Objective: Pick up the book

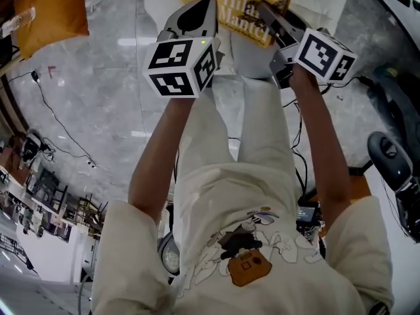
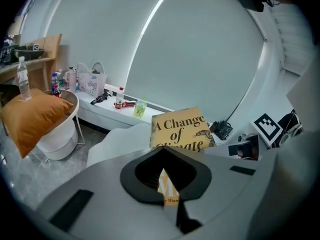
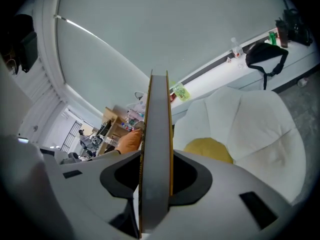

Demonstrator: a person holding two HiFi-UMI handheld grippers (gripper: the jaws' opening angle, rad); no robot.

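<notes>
right gripper (image 1: 274, 20) clamped on book (image 1: 252, 8), held edge-on between its jaws, raised over white chair (image 3: 250, 124); left gripper (image 1: 194, 15) jaws closed together, just beside book

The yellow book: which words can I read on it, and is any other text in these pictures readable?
"A Change of Climate", last word half hidden: cover of the book, left gripper view.
"Climate", "Hila", "Mantel": same cover, head view.
"Winn", cut off: lower on the cover.
Labels on the bottles: too small to read.

Orange cushion (image 2: 32, 119), white armchair (image 3: 250, 129), yellow pillow (image 3: 210, 149)
</notes>
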